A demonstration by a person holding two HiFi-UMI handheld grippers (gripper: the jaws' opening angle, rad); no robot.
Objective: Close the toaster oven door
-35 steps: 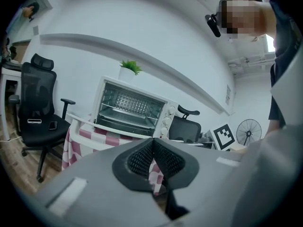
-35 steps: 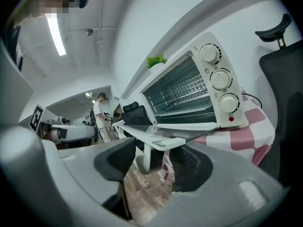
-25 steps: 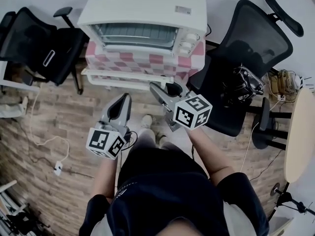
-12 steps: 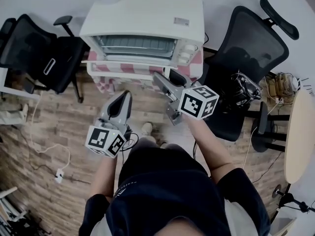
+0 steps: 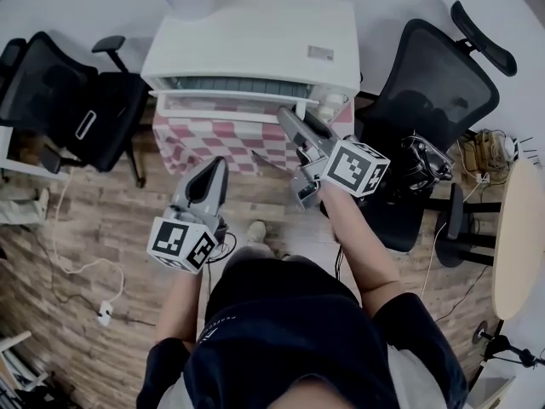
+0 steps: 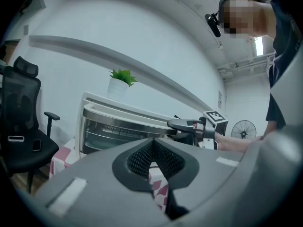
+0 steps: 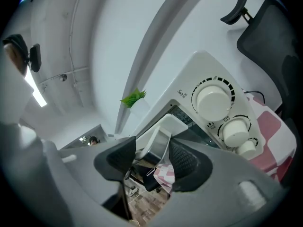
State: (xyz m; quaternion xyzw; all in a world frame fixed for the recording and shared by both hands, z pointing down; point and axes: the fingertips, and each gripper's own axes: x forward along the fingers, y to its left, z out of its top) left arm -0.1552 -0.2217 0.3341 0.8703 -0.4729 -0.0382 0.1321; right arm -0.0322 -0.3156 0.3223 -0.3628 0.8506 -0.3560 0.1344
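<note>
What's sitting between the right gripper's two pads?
The white door handle, clamped by the right gripper; the right gripper view shows it.

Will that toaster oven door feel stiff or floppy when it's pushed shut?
Probably stiff: the door looks like a rigid framed panel that swings on a hinge. Its smooth white handle, between the jaws of the right gripper, could slip. The oven sits on a checked cloth, so it might shift.
</note>
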